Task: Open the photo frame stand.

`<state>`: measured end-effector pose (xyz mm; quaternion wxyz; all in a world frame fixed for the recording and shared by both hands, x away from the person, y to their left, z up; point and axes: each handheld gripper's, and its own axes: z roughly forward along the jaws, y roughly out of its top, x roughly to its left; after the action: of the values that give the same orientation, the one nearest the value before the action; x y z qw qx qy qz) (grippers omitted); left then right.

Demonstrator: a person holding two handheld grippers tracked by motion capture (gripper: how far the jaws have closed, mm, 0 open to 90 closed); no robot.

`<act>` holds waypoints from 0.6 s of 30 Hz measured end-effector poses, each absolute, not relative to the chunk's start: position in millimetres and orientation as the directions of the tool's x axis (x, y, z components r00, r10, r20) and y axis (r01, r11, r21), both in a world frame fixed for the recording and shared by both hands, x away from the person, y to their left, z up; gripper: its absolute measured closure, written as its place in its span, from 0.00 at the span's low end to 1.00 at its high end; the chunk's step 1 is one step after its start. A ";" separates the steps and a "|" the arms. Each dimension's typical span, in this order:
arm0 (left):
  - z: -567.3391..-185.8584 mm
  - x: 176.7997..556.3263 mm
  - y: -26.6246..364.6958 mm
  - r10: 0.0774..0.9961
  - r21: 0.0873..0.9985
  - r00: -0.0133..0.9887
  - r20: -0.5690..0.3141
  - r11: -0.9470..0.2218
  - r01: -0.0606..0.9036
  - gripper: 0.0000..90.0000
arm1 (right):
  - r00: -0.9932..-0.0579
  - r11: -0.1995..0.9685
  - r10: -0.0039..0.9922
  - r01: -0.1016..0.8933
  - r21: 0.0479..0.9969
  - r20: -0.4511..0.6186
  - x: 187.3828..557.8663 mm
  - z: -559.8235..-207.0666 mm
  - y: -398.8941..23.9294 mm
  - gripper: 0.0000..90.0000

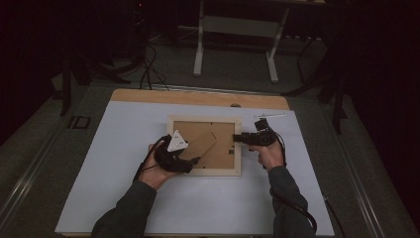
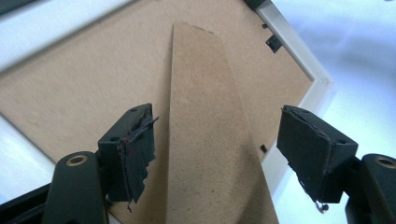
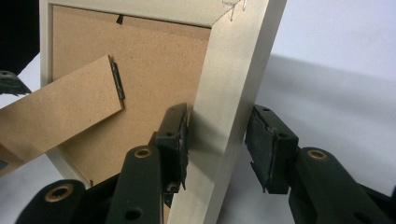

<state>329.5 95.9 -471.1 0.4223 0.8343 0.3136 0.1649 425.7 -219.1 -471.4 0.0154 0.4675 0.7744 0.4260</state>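
Fibreboard easel stand (image 2: 210,140) swung out from the pale wooden picture frame (image 1: 171,144); left gripper (image 2: 215,149) jaws open astride it, right gripper (image 3: 217,140) jaws straddling the frame's rail, seemingly clamped. Next, probably, stand the frame upright.

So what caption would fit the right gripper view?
Hand-held gripper straddling the pale side rail of a face-down picture frame.

Bare sheet (image 1: 198,208) around frame (image 1: 204,170)
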 end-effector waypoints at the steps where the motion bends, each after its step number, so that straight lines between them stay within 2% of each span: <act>1: -471.6 331.3 96.8 0.664 0.804 0.748 -0.012 -0.438 0.402 0.32 | -0.564 0.200 0.736 0.709 0.676 0.373 425.6 -471.4 -219.1 0.65; 5: -474.7 338.3 100.5 0.664 0.785 0.741 -0.100 -0.405 0.469 0.31 | -0.566 0.201 0.736 0.706 0.679 0.370 424.8 -471.0 -219.0 0.65; 11: -475.4 344.4 105.9 0.653 0.769 0.729 -0.207 -0.352 0.533 0.37 | -0.574 0.207 0.735 0.697 0.686 0.362 423.8 -470.4 -218.9 0.65; 18: -478.9 346.3 103.6 0.651 0.737 0.725 -0.226 -0.372 0.564 0.41 | -0.582 0.210 0.733 0.687 0.696 0.353 422.2 -469.4 -218.6 0.65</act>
<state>346.3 103.6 -478.9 0.4230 0.8268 0.3673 0.0514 422.2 -218.6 -469.4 0.0263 0.4565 0.7774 0.4318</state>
